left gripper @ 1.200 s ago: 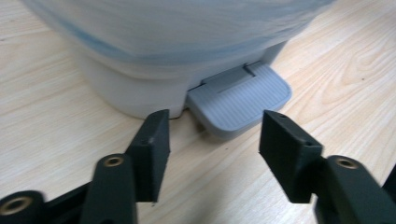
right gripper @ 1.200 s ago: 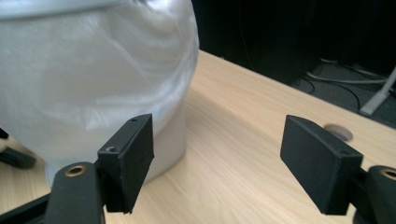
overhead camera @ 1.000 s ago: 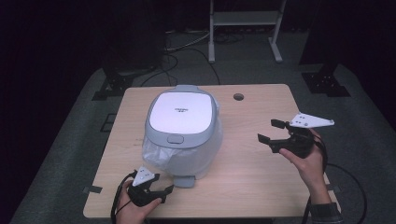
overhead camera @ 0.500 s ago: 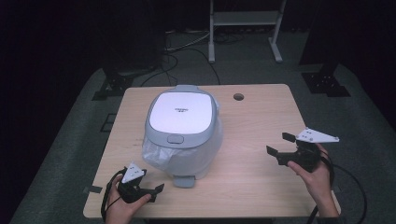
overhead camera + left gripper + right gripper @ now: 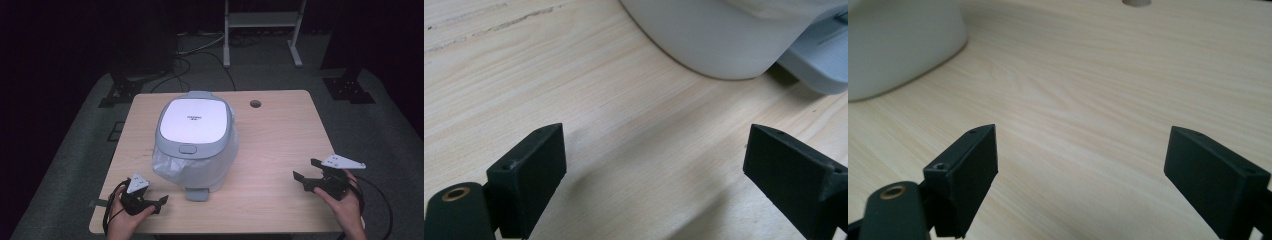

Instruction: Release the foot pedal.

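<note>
Rice cooker (image 5: 196, 142), white with a pale grey-blue lid rim, sits left of centre on the light wooden table (image 5: 280, 135), its lid down and a grey tab jutting out at its near base. Its lower body looks wrapped in a clear, crinkled plastic film (hard to tell more at this size). Near the table's far edge, right of the cooker, is a small round hole (image 5: 255, 104).

Left gripper (image 5: 159, 202) rests low at the near left corner, just beside the cooker's base but apart from it; its jaws have just been opening and now stand wide with only bare wood between them. In the left gripper view the cooker's rounded white wall (image 5: 714, 40) and grey tab (image 5: 819, 60) lie ahead of the gripper (image 5: 654, 170).

Right gripper (image 5: 306, 172) is near the right edge, well apart from the cooker, its jaws also having just widened, nothing between them; its own view shows the gripper (image 5: 1080, 170) over bare table, with the cooker (image 5: 898, 45) off to the upper left
</note>
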The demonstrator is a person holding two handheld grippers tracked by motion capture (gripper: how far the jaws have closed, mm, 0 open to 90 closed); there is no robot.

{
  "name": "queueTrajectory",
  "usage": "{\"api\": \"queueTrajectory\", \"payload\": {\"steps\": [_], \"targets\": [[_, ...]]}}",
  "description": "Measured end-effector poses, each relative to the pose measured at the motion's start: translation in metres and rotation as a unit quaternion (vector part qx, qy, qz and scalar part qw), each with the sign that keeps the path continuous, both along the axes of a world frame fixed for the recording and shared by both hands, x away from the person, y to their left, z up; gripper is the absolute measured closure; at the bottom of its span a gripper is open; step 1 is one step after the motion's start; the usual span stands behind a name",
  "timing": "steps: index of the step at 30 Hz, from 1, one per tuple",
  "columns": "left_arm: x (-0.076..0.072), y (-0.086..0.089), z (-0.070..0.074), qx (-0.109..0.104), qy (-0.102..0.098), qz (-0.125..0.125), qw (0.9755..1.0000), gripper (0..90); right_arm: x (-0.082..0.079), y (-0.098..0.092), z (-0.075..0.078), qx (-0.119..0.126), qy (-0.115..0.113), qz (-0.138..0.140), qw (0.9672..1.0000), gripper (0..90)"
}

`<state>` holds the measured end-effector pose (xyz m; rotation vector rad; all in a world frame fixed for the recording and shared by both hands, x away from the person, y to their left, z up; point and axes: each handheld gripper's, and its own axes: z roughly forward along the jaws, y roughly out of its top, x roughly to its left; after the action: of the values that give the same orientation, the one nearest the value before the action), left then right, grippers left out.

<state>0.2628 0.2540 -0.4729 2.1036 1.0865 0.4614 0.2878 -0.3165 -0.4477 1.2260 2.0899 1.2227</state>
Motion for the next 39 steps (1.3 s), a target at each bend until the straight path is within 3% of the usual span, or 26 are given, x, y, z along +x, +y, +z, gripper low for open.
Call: {"api": "queueTrajectory", "payload": {"steps": [8, 22, 39], "targets": [[0.003, 0.004, -0.006, 0.013, 0.009, 0.002, 0.9999, 9.0, -0.007, -0.006, -0.012, -0.016, 0.013, -0.013, 0.9997, 12.7], [0.004, 0.008, -0.01, 0.012, -0.006, -0.005, 0.9999, 6.7, -0.011, -0.005, -0.031, -0.059, 0.045, -0.026, 0.9969, 12.6], [0.004, 0.008, -0.01, 0.011, -0.006, -0.005, 0.9999, 6.7, -0.008, -0.001, -0.04, -0.074, 0.07, -0.021, 0.9946, 11.8]]}}
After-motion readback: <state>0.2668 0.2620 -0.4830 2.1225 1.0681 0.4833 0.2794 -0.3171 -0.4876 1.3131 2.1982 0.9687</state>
